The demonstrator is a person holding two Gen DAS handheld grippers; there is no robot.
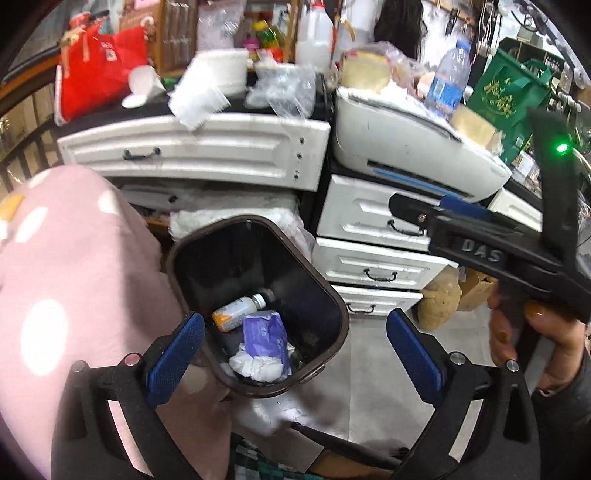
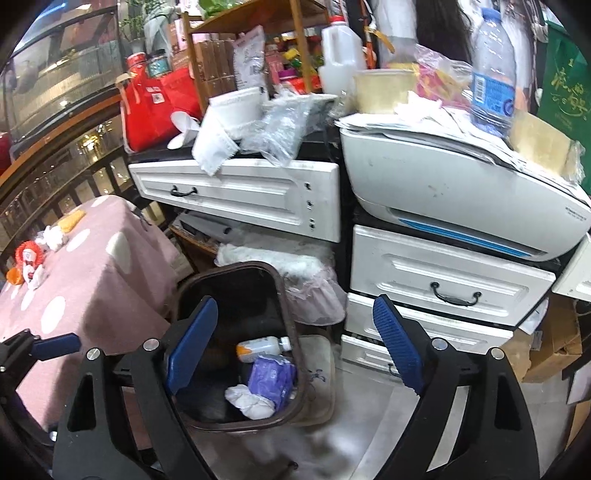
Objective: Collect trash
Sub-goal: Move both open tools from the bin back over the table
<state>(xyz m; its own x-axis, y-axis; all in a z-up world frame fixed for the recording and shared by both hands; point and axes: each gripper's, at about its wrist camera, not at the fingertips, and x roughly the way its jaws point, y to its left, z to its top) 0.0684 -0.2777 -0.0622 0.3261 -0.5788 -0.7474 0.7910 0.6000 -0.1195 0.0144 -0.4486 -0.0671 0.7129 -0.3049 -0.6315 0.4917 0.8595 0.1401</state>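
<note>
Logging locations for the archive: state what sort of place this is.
Probably a cluttered home storage or work corner: white drawer units with a printer on top, a shelf piled with bottles and bags, and a small trash bin on the floor.

Bottle [image 1: 240,308] and wrapper [image 1: 266,332] inside bin [image 1: 177,273]

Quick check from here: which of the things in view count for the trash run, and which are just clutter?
For the job:
- bin
- small bottle, purple wrapper and crumpled tissue, already in it
- scraps on the pink tablecloth

Just lying about:
- printer
- water bottle
- milk jug
- red bag
- white drawers
</note>
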